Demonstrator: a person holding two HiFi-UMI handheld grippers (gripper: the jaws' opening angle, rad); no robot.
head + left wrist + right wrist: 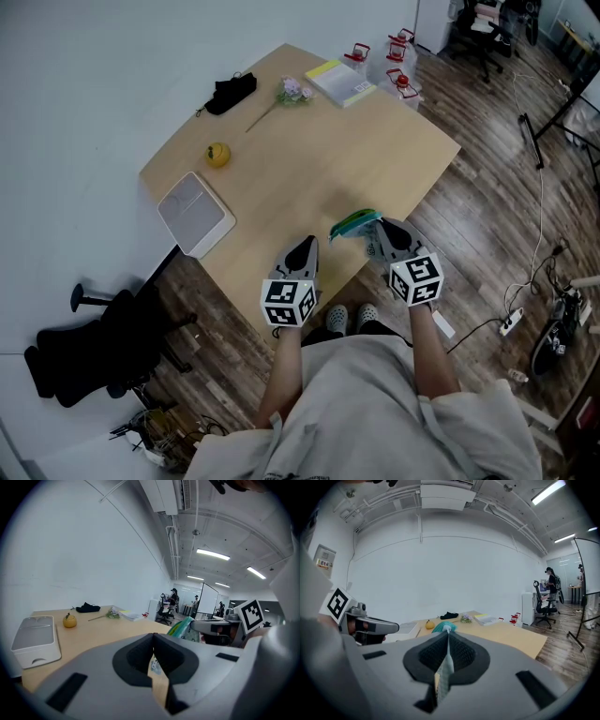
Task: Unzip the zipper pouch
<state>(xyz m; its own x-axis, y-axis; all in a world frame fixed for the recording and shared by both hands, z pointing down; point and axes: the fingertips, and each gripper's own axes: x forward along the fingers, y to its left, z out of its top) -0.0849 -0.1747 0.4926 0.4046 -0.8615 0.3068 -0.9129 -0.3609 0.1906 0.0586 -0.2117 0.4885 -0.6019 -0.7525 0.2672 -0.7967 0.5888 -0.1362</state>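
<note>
My right hand-held gripper (380, 230) (447, 637) is clamped shut on the soft green-and-teal fabric zipper pouch (354, 225) (442, 628). A thin edge of it is pinched flat between the pads, and its teal top pokes out just above the jaw tips. The zipper pouch (180, 626) hangs in the air over the near edge of the pale wooden desk (309, 159), sticking out leftwards from that grip, and does not rest on the desk.

My left hand-held gripper (305, 246) (153, 637) has its jaws together, near the pouch's free end but apart from it. In the slit under its pads I see only desk-coloured tan and a small pale fleck I cannot identify, so I judge it holds nothing of the pouch.

The pouch looks light and limp. It will probably sag and twist from a single pinch, and thin cloth can creep out of smooth pads. I would keep the right grip close to the zipper line at one end, so the teeth stay taut. I would take the slider tab with the left, but I cannot make the tab out in any view. It is likely small and slick, so it would need a square pinch.
</note>
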